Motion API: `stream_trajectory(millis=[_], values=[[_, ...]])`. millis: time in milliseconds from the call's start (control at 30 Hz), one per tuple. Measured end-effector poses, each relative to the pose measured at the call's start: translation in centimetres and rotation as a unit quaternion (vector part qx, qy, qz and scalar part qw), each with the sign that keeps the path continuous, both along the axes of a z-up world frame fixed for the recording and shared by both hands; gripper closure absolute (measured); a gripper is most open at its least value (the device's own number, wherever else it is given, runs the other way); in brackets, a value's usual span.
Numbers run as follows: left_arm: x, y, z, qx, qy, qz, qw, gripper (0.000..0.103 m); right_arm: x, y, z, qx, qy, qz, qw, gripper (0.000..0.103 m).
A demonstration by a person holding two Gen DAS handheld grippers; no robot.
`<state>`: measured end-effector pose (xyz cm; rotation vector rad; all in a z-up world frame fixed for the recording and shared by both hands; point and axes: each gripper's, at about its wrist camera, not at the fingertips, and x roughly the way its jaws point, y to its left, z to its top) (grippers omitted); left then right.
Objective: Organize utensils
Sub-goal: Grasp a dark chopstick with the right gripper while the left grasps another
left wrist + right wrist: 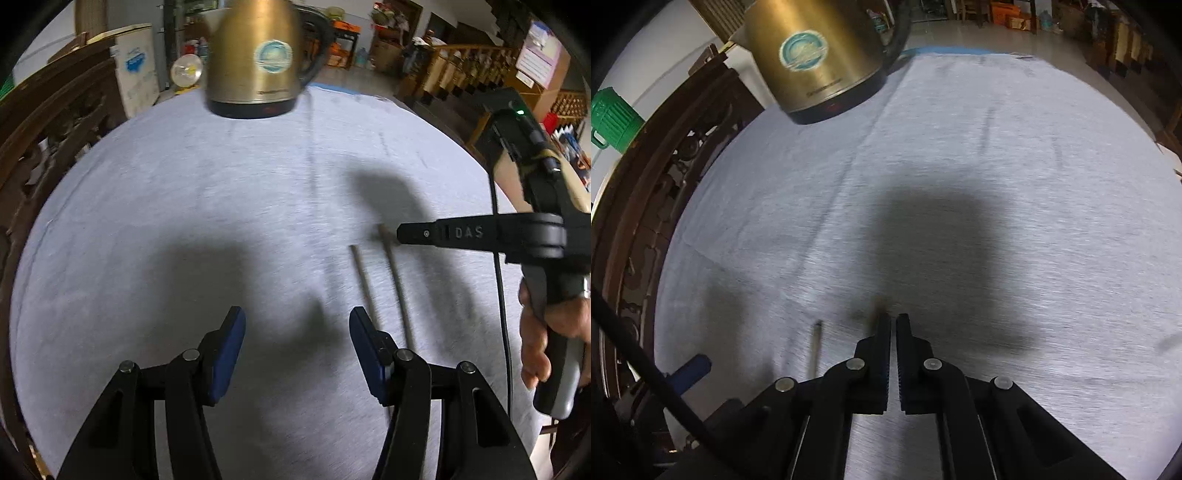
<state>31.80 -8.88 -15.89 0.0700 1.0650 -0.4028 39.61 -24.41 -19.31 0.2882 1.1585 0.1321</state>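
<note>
Two thin brown chopsticks lie side by side on the grey cloth. The nearer chopstick (pixel 364 277) (pixel 815 347) lies free. My right gripper (pixel 399 235) (pixel 892 316), held by a person's hand (pixel 546 332), is shut at the far end of the other chopstick (pixel 397 284). A brown tip (pixel 880 307) pokes out just past its fingertips; the rest is hidden under the fingers. My left gripper (pixel 297 319) hovers open over bare cloth just left of the chopsticks, nothing between its blue pads (pixel 231 350).
A brass-coloured electric kettle (pixel 255 55) (pixel 816 55) stands at the far edge of the cloth-covered table (pixel 184 184). A carved dark wooden chair back (pixel 44 129) borders the left side. A black cable (pixel 502 295) hangs from the right gripper.
</note>
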Motion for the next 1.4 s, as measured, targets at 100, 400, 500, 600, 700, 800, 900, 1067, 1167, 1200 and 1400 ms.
stream_trajectory(millis=[100,400,500,600,700,800,900,1067,1167,1200,1400], values=[[0.5,-1.8,-0.5,0.008,0.005,-0.016,0.9998,0.043,-0.6,-1.7,0.3,0.008,-0.003,-0.010,1.000,0.099],[2.2,-3.9,-2.5,0.016,0.016,-0.028,0.9994,0.060,-2.1,-4.3,0.2,0.083,0.000,-0.015,0.996,0.096],[2.3,-3.9,-2.4,0.016,0.007,-0.037,0.9992,0.099,-2.3,-4.5,0.2,0.091,-0.003,-0.018,0.996,0.096],[2.6,-3.3,-2.7,0.033,-0.001,-0.035,0.9988,0.102,-2.4,-4.1,0.0,0.106,0.003,-0.016,0.994,0.096],[2.9,-1.7,-2.6,0.029,0.006,-0.019,0.9994,0.103,-2.3,-2.9,0.1,0.104,0.005,-0.002,0.995,0.095],[3.0,0.3,-2.4,0.018,0.017,-0.004,0.9997,0.103,-2.0,-1.4,0.4,0.096,0.009,0.010,0.995,0.091],[2.8,1.7,-1.6,0.014,0.008,0.002,0.9999,0.103,-1.6,0.2,0.4,0.074,0.021,0.019,0.997,0.066],[2.7,3.0,-1.1,0.005,0.009,0.008,0.9999,0.103,-1.2,2.6,-0.2,0.014,0.020,0.033,0.999,0.070],[2.4,3.5,-1.3,0.000,0.014,0.012,0.9998,0.103,-1.4,4.1,-0.2,-0.051,0.007,0.052,0.997,0.095],[2.3,3.4,-1.4,0.000,0.017,0.012,0.9998,0.103,-1.4,4.4,-0.2,-0.059,0.006,0.056,0.997,0.095],[1.9,1.7,-1.1,-0.002,0.018,-0.011,0.9998,0.103,-2.4,2.3,0.6,-0.046,-0.007,0.038,0.998,0.097]])
